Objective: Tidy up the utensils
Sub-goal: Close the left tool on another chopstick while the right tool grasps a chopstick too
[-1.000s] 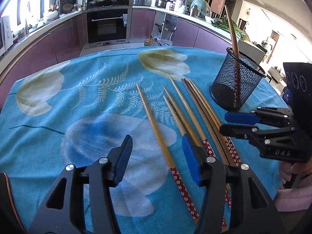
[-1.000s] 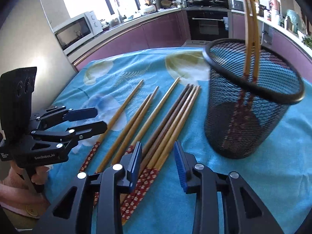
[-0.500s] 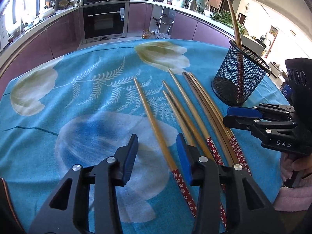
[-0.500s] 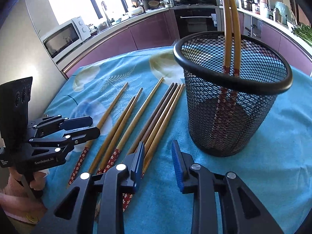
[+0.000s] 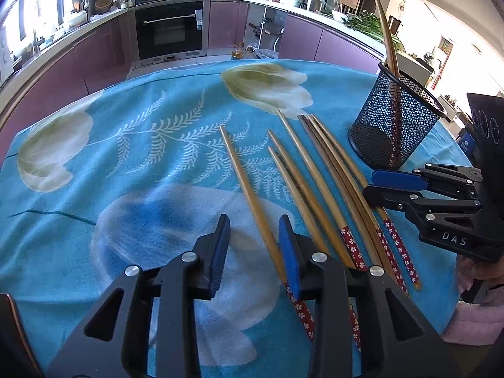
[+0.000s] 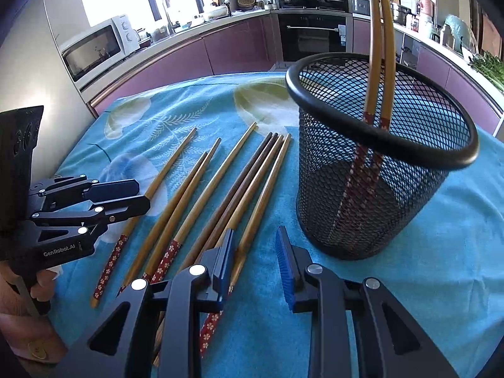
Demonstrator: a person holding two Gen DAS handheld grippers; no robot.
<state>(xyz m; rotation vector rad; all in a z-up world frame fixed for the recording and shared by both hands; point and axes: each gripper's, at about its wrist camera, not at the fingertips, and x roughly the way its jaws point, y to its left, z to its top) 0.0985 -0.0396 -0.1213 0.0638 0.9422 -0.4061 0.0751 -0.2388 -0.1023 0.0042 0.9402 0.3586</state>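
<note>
Seven chopsticks (image 5: 302,186) mid-cloth, mesh holder (image 6: 378,170) beside.

Left tongs (image 5: 253,249) narrower, straddling leftmost chopstick (image 5: 249,189).

Chopsticks (image 5: 302,195) decorated ends hidden beneath left gripper (image 5: 253,245); holder (image 6: 378,163) pair cropped overhead.

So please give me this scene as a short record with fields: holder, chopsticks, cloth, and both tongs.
holder: black mesh cup, upright on the cloth, two chopsticks standing in it
loose chopsticks: seven, lying side by side left of the cup
cloth: blue, flower print
left tongs: just been closing, nothing gripped, one chopstick between them
right tongs: open, empty
</note>
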